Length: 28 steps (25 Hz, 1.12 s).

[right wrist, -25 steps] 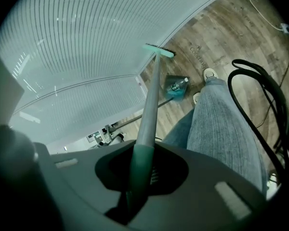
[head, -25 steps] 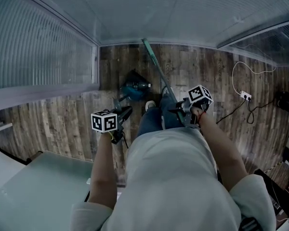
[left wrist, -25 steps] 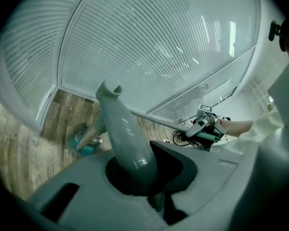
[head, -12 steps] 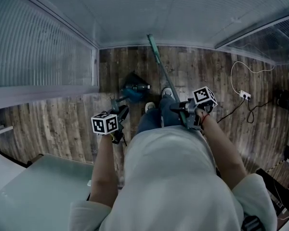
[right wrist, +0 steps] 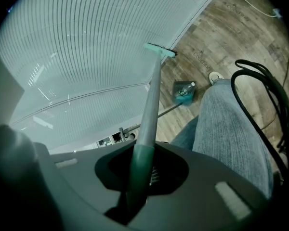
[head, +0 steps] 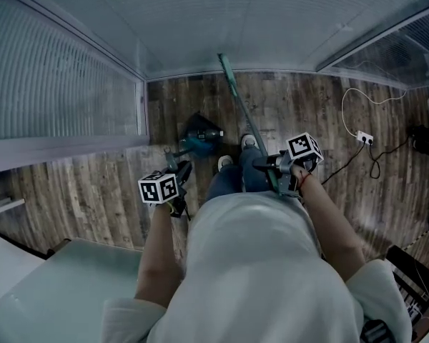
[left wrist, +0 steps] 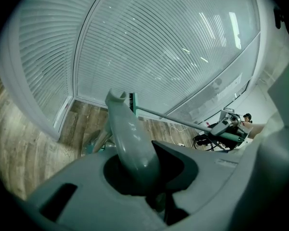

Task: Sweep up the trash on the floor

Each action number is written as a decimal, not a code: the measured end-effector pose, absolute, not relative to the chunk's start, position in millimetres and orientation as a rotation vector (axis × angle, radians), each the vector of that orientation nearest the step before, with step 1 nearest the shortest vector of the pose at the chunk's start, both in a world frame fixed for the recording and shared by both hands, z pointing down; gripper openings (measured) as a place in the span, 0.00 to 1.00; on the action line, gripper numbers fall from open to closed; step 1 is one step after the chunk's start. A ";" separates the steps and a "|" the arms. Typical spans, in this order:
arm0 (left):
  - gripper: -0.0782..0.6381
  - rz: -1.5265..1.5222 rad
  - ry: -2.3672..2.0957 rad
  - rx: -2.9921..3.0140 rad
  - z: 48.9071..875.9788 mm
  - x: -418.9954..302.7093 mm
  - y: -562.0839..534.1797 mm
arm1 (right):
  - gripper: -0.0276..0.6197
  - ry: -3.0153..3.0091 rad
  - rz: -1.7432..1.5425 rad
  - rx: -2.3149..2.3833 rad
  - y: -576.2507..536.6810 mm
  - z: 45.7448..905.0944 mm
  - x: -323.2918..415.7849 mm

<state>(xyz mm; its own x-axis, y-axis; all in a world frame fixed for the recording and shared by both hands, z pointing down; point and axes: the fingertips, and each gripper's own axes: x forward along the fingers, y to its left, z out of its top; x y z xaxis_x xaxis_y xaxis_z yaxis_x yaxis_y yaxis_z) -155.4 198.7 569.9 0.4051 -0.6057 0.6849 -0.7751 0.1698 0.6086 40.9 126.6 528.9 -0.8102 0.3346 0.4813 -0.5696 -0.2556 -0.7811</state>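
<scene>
Since a second ago the broom (head: pixel 244 113) had drifted a touch rightward with my right claw (head: pixel 275 168), and one shoe (head: pixel 249 141) had stepped up beside the shaft. The bristle head (head: pixel 222 58) stood at the foot of the slatted wall (head: pixel 64 84), and the right claw was clenched round the shaft. Just left of my feet the dustpan (head: pixel 198 131) sat on the wooden floor (head: pixel 100 184). Its grey handle (left wrist: pixel 130 134) was grasped in my left claw (head: pixel 177 166), whose jaws had just been easing open a little. I could make out no loose trash. To sweep well, I judged I should keep the pan's lip flat on the boards and draw the bristles from the wall towards it in short strokes, clear of the cable (head: pixel 357 113) on the right.
</scene>
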 end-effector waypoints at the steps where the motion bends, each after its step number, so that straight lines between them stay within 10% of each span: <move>1: 0.16 0.185 -1.280 1.519 570.0 -155.0 197.7 | 0.12 -1.439 2.101 0.295 127.5 528.7 41.3; 28: 0.11 0.185 -1.336 1.479 580.7 -131.6 195.0 | 0.12 -1.252 2.152 0.337 175.5 578.1 85.1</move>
